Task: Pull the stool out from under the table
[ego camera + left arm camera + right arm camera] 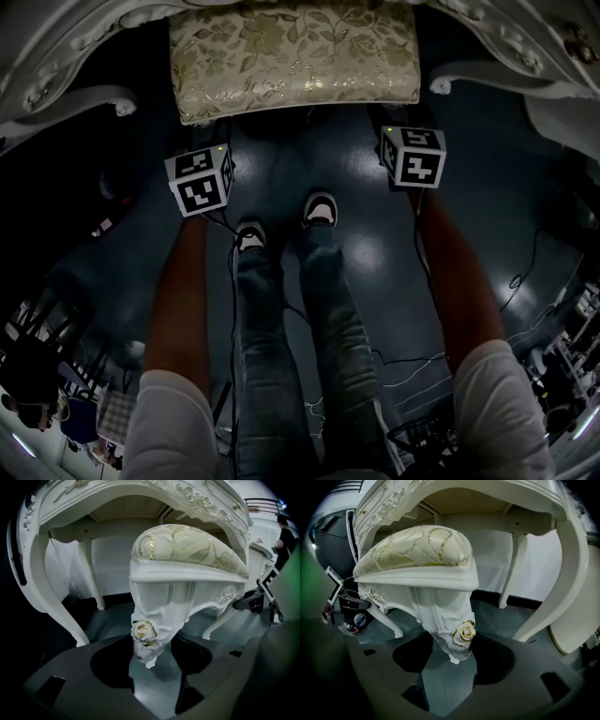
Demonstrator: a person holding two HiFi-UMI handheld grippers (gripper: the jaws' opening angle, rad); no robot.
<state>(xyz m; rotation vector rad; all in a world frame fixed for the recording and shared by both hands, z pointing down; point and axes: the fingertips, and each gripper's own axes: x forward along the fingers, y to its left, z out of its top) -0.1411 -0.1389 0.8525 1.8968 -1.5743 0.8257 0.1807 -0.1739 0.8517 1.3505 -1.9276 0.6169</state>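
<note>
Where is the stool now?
The stool stands top centre in the head view, partly under the white table, beyond the person's shoes, the left gripper and right gripper at its near legs.

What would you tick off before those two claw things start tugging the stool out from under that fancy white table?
1. Left gripper around the left stool leg: ok, the leg stands between its jaws.
2. Right gripper around the right stool leg: ok, likewise.
3. Jaws clamped on the legs: not ok, both pairs stand apart, with dark gaps beside each leg.
4. Stool clear of the table legs: ok, none touches it.
5. Pulling path free: not ok, the person's shoes stand on the floor right in front of the stool.
6. Stool feet free to slide: cannot tell.
</note>
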